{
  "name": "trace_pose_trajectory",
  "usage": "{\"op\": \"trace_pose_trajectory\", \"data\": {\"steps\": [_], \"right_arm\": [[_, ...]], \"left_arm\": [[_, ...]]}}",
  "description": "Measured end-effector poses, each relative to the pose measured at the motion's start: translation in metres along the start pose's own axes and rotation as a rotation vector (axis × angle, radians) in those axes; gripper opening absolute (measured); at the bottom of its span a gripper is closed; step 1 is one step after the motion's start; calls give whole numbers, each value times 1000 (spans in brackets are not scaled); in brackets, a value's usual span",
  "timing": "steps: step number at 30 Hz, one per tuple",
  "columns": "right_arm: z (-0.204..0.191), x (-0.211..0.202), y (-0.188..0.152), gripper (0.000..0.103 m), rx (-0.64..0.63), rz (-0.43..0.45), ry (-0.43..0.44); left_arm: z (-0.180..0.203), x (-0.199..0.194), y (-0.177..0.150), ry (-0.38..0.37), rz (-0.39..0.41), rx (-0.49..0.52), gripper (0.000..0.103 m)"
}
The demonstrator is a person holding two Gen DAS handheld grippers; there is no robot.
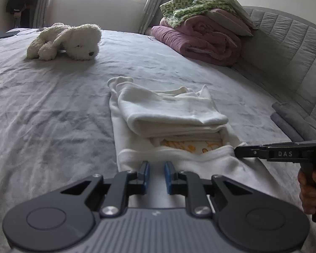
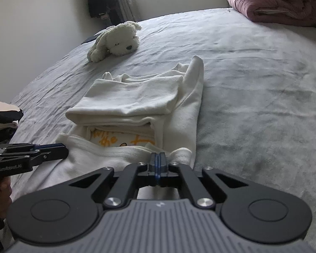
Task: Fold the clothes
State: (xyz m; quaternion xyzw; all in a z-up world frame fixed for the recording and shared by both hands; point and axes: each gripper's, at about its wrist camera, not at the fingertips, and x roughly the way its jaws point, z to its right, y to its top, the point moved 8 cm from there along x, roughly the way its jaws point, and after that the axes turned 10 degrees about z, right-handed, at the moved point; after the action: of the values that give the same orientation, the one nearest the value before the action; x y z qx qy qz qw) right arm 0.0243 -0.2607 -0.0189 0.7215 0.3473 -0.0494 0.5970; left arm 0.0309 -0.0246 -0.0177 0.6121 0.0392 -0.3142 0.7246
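White shirt (image 2: 134,97), part-folded, yellow print

White garment (image 1: 170,113): soft matt cloth, yellow print inside. Bed (image 1: 52,109) sheet: grey matt cloth, creased. Plush dog (image 1: 69,42): fluffy pile. Quilt (image 1: 200,40): mauve padded cloth. Left gripper (image 1: 157,176): matt black plastic, ribbed grey housing, bright metal screws, blue pads (image 1: 168,175)
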Motion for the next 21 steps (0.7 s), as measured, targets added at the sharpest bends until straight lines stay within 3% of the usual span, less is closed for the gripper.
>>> {"op": "trace_pose_trajectory", "data": {"steps": [1,2,6,21], "right_arm": [[-2,-3,3,11,-3,23,5],[-4,-3,4,14,-17,33,5],[-1,2,0,0,-34,15,-21],[9,1,0,0,-2,17,-23]], "left_arm": [[1,2,0,3,2,10,16],[1,3,0,5,2,15,16],[0,7,0,5,1,22,16],[-7,-4,3,-17,11,43,16]]}}
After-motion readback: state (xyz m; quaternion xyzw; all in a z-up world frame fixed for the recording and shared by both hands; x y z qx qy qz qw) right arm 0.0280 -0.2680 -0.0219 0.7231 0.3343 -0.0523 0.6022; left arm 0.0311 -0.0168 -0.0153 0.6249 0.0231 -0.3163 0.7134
